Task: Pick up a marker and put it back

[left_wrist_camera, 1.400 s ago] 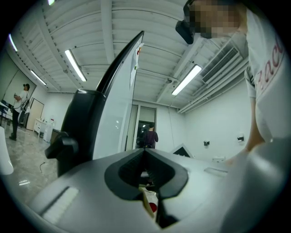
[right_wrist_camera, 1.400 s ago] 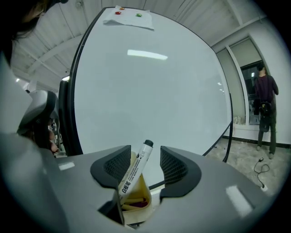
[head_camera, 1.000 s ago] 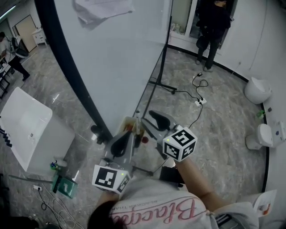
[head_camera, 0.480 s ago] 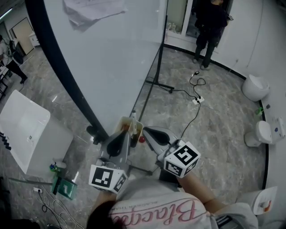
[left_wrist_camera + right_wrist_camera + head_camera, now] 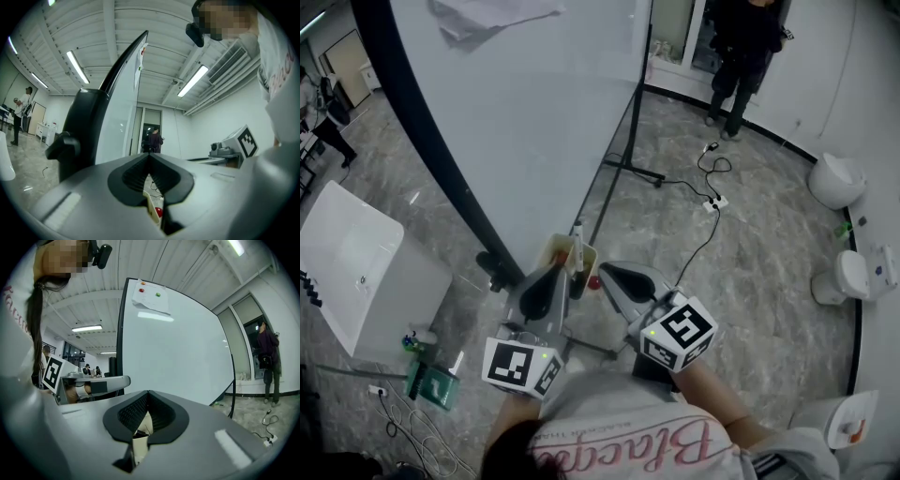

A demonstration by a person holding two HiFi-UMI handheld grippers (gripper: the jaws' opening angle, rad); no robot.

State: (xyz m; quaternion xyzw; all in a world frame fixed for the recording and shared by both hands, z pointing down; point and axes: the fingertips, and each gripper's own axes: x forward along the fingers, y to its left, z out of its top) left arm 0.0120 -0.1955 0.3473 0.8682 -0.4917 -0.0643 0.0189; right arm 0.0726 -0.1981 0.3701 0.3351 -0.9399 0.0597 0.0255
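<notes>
Left gripper [image 5: 150, 158] has its jaws pressed together with nothing between them, and points at the holder [image 5: 553, 249] on the whiteboard's [image 5: 534, 112] bottom edge. A white marker [image 5: 577, 246] stands in that holder (something small and red [image 5: 594, 281] sits just right of it). Right gripper [image 5: 148, 395], near the holder, is likewise closed and empty.
</notes>
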